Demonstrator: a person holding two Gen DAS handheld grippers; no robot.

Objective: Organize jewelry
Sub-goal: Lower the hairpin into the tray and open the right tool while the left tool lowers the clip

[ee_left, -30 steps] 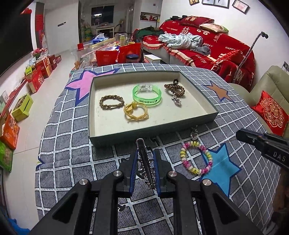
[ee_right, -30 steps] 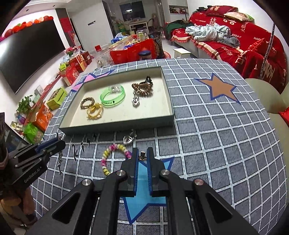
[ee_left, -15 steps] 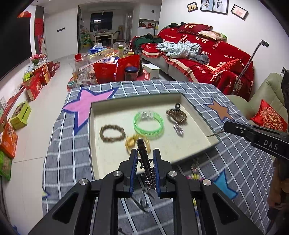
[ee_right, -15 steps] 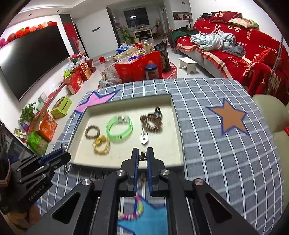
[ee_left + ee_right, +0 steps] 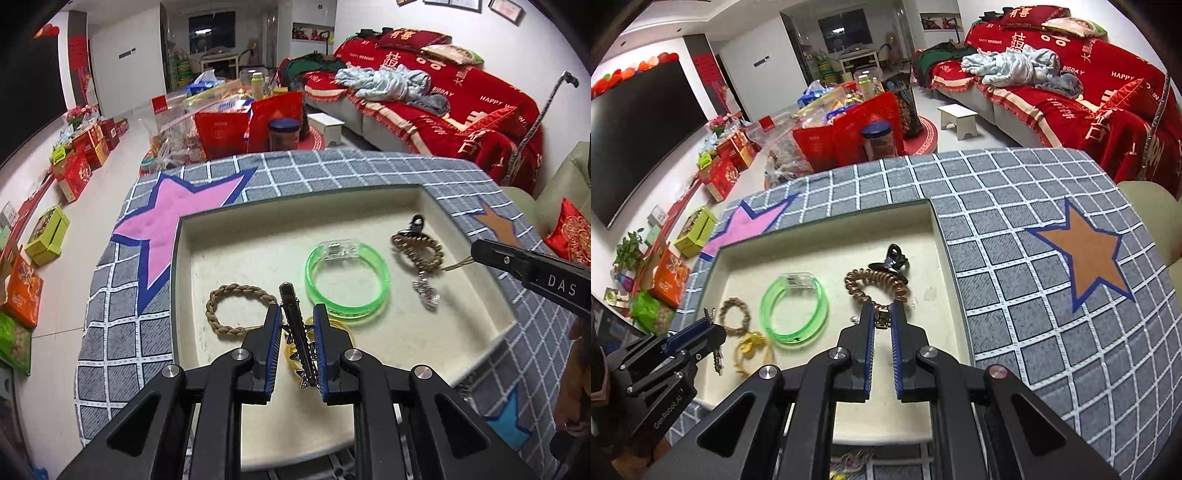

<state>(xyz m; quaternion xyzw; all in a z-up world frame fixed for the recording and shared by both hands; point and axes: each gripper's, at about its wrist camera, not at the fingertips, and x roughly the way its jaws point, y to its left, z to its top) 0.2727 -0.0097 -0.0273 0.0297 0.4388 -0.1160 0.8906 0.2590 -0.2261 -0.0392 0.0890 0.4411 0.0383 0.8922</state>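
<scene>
While both your grippers hang over the tray (image 5: 176, 295), each carries one piece.
Left to right inside: braided brown band (image 5: 236, 308), yellow tie (image 5: 750, 345), green bangle (image 5: 347, 282), coiled brown tie (image 5: 875, 286) with black claw clip (image 5: 892, 260). Your left gripper (image 5: 295, 338) has its fingers clamped on a dark star-studded hair clip (image 5: 297, 330); your right gripper (image 5: 882, 321) pinches a small bronze clasp (image 5: 882, 318) near the coil.
</scene>
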